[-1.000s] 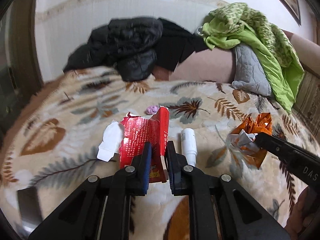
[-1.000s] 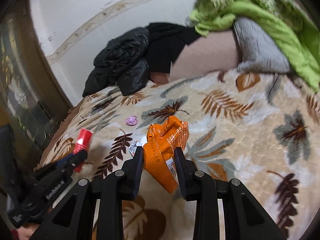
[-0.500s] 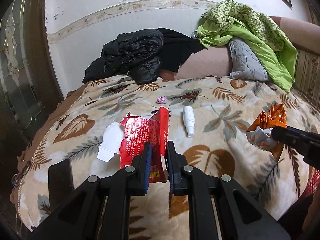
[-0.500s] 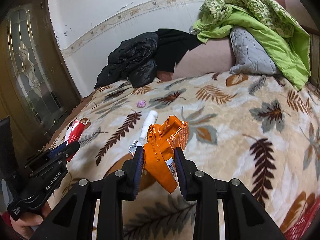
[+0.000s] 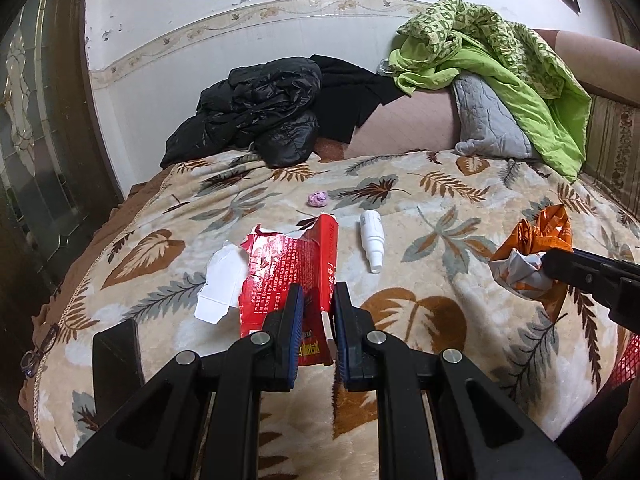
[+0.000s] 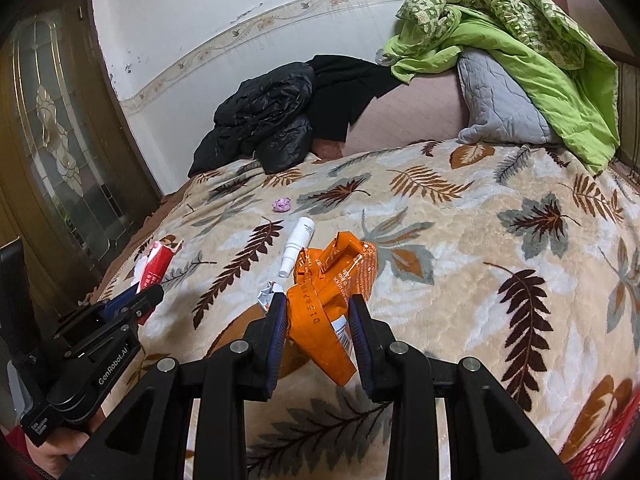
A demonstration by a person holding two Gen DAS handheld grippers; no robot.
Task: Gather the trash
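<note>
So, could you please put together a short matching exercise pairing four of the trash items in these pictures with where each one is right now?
Items:
1. red torn carton
2. orange wrapper
3. white bottle
4. purple wad

Places:
A. lying loose on the blanket, farthest toward the black jacket
B. held in the right tongs
C. lying loose on the blanket between the two held items
D. held in the left tongs

Pairs: 1-D, 2-B, 3-C, 4-A

Bottle (image 5: 371, 240) mid-frame on blanket (image 5: 440, 208), wad (image 5: 317, 199) behind it; carton (image 5: 288, 272) left, wrapper (image 5: 532, 248) right; jacket (image 5: 256, 112) upper mid.
</note>
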